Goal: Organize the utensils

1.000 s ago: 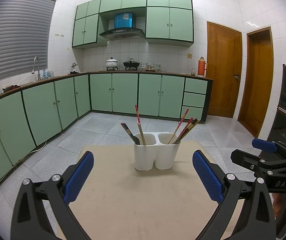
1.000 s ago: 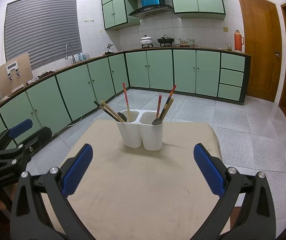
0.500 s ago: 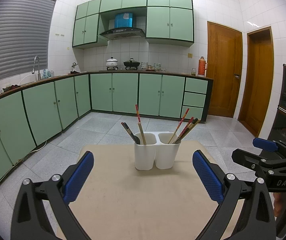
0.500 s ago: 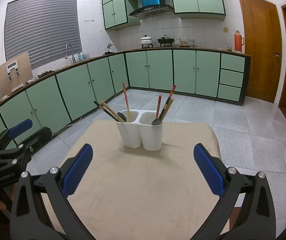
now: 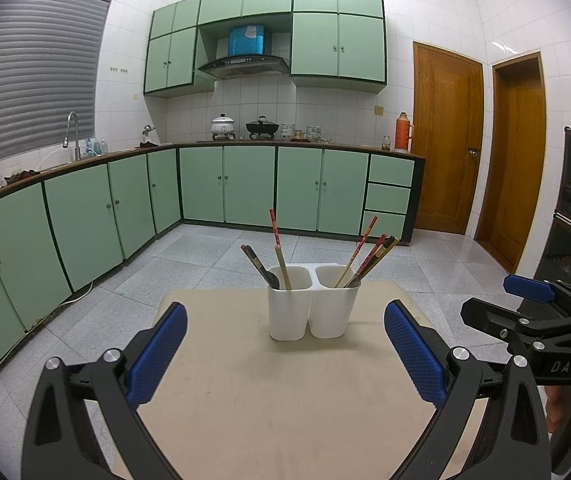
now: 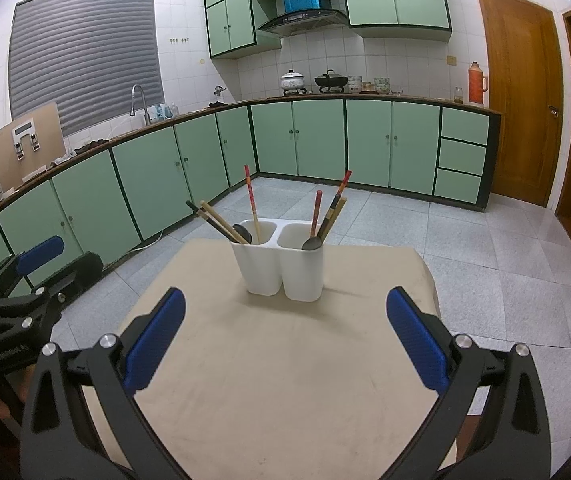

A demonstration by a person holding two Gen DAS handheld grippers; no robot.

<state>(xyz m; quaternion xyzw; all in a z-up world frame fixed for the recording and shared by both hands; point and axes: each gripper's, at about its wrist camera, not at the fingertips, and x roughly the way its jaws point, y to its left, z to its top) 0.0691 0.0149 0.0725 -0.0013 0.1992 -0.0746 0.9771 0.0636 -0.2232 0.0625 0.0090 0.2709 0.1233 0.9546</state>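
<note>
So here's where I'm at: both claws are just hanging over the near end of the desk, nothing in either one. The left claw is spread wide open with empty air between its blue pads, and the right claw is exactly the same, wide open and holding nothing. The white two-cup holder sits toward the far end of the desk, well apart from both claws, upright. From the right wrist view, the left cup has a pair of dark chopsticks leaning out to the left, a dark spoon and one red-topped chopstick standing nearly straight; the right cup has a metal spoon plus a few red and dark chopsticks leaning right. I don't see a single loose utensil anywhere on the desk. So my read is either the collecting part is done, or what's left is sorting by type, since both cups hold a mix of spoons and chopsticks. If that's the goal, basically none of the sorting is finished yet.
</note>
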